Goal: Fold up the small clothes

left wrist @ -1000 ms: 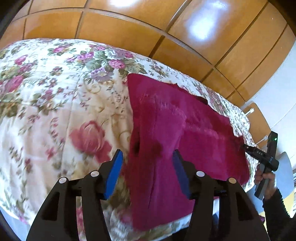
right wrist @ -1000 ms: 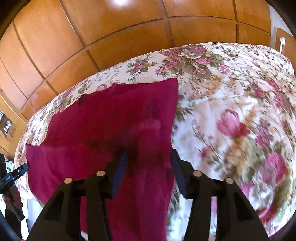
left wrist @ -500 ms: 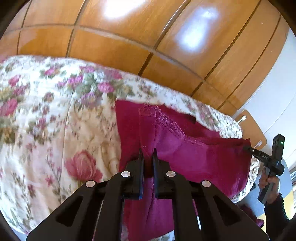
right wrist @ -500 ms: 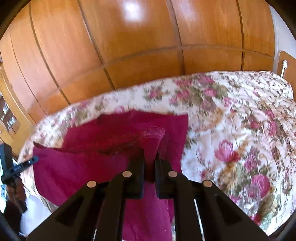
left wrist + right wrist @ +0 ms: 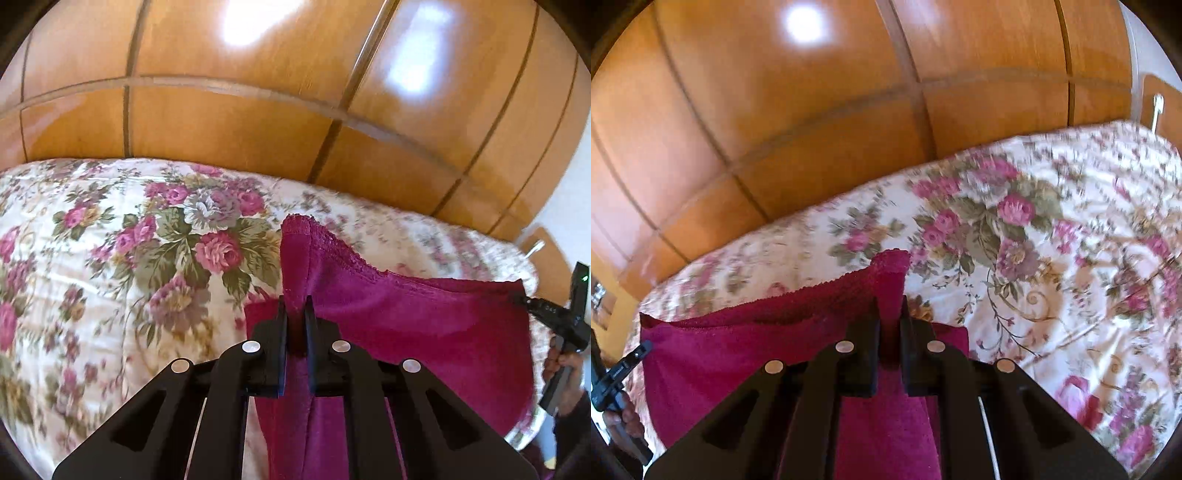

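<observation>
Both grippers are matte black plastic. The left gripper [image 5: 295, 314] has two flat fingers on angular linkage arms with triangular cut-outs, each arm pinned by round silver screws; a thin blue edge lines one finger's inner face. The right gripper [image 5: 888, 314] is built alike, with a white cable along its right arm. A dark sleeve [image 5: 570, 435] covers the person's wrist.

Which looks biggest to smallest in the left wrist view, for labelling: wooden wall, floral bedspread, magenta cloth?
1. wooden wall
2. floral bedspread
3. magenta cloth
Wall and bedspread are close; fisheye distortion and nearness make their order unsure.
</observation>
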Tool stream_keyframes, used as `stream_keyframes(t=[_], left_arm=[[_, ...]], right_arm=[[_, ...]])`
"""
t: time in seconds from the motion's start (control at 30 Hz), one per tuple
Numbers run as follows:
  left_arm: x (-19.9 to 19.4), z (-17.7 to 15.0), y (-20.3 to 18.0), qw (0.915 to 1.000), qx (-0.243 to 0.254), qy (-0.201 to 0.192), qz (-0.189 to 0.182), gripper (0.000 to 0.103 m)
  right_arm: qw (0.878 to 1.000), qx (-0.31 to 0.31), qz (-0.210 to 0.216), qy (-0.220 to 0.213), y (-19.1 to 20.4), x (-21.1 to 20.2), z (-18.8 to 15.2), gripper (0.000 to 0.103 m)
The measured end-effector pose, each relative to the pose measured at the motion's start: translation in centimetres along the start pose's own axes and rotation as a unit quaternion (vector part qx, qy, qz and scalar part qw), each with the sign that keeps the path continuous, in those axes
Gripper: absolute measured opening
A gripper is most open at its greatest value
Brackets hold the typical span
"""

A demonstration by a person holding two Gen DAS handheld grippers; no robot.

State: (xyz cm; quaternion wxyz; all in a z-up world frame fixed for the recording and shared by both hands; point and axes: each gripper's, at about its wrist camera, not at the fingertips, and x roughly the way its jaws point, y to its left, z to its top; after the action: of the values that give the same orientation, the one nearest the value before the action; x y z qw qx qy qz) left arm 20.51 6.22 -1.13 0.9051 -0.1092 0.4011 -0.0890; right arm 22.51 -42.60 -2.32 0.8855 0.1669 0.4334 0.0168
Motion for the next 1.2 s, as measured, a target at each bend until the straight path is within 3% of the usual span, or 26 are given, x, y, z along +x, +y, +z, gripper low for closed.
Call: stream_keyframes(t=[0.2, 0.27, 0.3, 0.37, 0.43, 0.53, 0.7, 0.8, 0.83, 0.97, 1.0, 1.03, 1.07, 1.1, 1.2], left_arm=[[5.8, -0.8, 0.2, 0.9969, 0.018, 0.061, 0.047, 0.007], [5.9, -1.1, 0.3, 0.9966, 0.021, 0.065, 0.046, 0.007], [5.6, -1.2, 0.5, 0.9969, 0.018, 0.063, 0.044, 0.011], [4.3, -1.4, 1.0, 0.9972, 0.006, 0.063, 0.040, 0.020], [2.7, -1.9, 1.8, 0.9980, -0.011, 0.058, 0.024, 0.026], [0.2, -3.5, 2.9, 0.9981, -0.031, 0.052, -0.007, 0.034], [-4.3, -7.6, 3.9, 0.9958, -0.038, 0.053, -0.064, 0.035], [-6.2, -10.1, 3.9, 0.9936, -0.039, 0.053, -0.091, 0.058], [-6.9, -10.9, 3.7, 0.9931, -0.038, 0.052, -0.098, 0.059], [-7.3, -12.7, 3.0, 0.9932, -0.026, 0.057, -0.098, 0.058], [-7.1, -13.0, 2.9, 0.9937, -0.023, 0.059, -0.093, 0.058], [-7.0, -13.1, 2.9, 0.9941, -0.018, 0.059, -0.089, 0.045], [-6.8, -13.2, 2.8, 0.9950, -0.007, 0.061, -0.079, 0.035], [-6.5, -13.1, 2.4, 0.9960, 0.015, 0.067, -0.057, 0.021], [-6.9, -12.8, 2.4, 0.9966, 0.039, 0.061, -0.039, 0.010]], right_arm=[[0.998, 0.010, -0.016, 0.052, -1.7, 4.9, -1.4, 0.009], [0.999, 0.011, 0.000, 0.047, -2.1, 3.9, -1.7, 0.016], [0.999, 0.009, 0.005, 0.046, -2.2, 3.3, -1.8, 0.029], [0.999, 0.005, 0.022, 0.041, -2.5, 1.6, -2.4, 0.036], [0.998, 0.005, 0.038, 0.039, -3.2, -0.5, -3.4, 0.045], [0.996, 0.016, 0.077, 0.049, -4.9, -3.9, -6.1, 0.045], [0.991, 0.026, 0.111, 0.075, -6.7, -8.2, -11.3, 0.051], [0.988, 0.028, 0.125, 0.088, -7.1, -9.8, -14.2, 0.053], [0.987, 0.027, 0.127, 0.091, -7.1, -10.0, -14.9, 0.053], [0.986, 0.025, 0.128, 0.099, -6.6, -9.5, -16.4, 0.047], [0.986, 0.018, 0.131, 0.103, -6.2, -9.2, -16.5, 0.032], [0.986, 0.005, 0.127, 0.107, -5.5, -9.0, -16.5, 0.015], [0.988, -0.006, 0.114, 0.108, -5.2, -8.9, -16.4, 0.010], [0.989, -0.026, 0.099, 0.103, -4.4, -9.2, -16.1, 0.008], [0.994, -0.050, 0.079, 0.065, -3.9, -11.3, -15.0, 0.007]])
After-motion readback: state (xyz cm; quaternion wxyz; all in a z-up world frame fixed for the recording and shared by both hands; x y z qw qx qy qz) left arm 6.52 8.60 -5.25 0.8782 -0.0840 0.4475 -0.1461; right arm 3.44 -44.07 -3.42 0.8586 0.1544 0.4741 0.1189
